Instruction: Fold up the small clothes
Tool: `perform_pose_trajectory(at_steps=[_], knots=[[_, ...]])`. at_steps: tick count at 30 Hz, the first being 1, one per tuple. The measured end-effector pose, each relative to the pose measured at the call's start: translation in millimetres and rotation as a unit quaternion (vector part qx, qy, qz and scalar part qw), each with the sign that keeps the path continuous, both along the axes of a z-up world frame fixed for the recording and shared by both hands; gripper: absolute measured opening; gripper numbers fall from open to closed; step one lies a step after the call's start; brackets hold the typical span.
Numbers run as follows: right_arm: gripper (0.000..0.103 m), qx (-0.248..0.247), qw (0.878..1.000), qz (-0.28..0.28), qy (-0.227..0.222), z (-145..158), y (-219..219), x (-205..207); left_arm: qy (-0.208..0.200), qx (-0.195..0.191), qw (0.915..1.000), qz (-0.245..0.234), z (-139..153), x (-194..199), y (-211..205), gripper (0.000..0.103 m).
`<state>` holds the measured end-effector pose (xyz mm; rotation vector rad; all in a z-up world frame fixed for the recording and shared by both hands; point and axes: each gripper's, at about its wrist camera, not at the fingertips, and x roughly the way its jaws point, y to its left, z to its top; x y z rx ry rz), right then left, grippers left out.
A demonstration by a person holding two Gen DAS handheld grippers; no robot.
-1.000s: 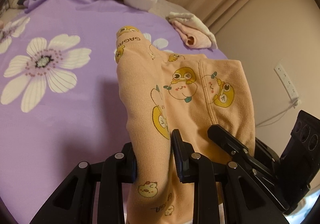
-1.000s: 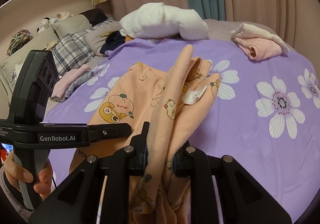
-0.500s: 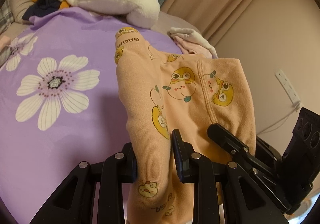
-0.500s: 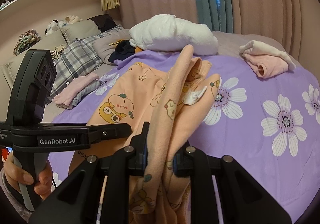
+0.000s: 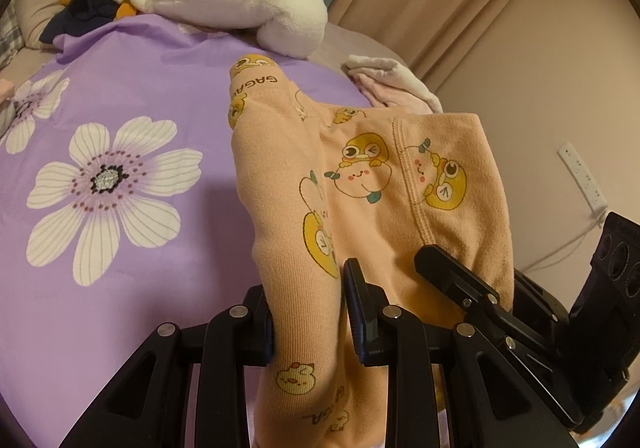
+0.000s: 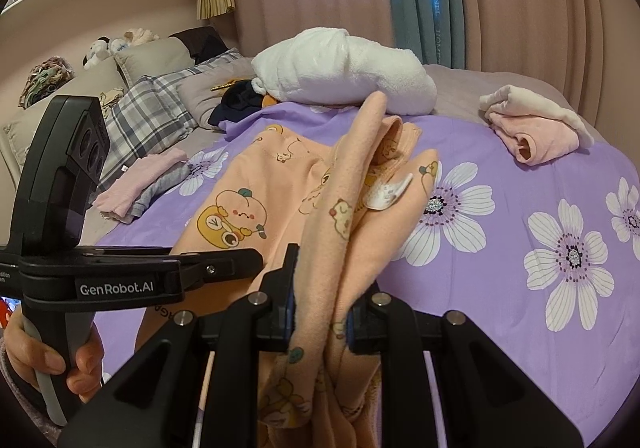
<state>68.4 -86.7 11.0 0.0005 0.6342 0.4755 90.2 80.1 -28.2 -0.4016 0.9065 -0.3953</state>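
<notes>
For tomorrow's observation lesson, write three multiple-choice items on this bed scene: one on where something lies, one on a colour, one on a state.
1. Where does the white bundle lie?
A. at the far end of the bed
B. on the shelf
C. on the floor

2. What colour is the sheet?
A. green
B. purple with white flowers
C. plain grey

3. How is the peach garment held?
A. lying free
B. by the left gripper only
C. clamped by both grippers

Answers:
1 A: it sits beyond the garment, near the curtains.
2 B: both views show it.
3 C: cloth passes between the shut fingers of the left and of the right gripper.
</notes>
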Motion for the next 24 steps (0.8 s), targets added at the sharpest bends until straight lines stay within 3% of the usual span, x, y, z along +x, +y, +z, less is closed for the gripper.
perform_pose_trajectory(at_steps=[24], knots=[[0.019,-0.003,0.999,-0.019,0.031,-22.3,4.6,36.9,0.034,0.011,0.9993,-0.011,-25.8,32.0,-13.4,0.027]])
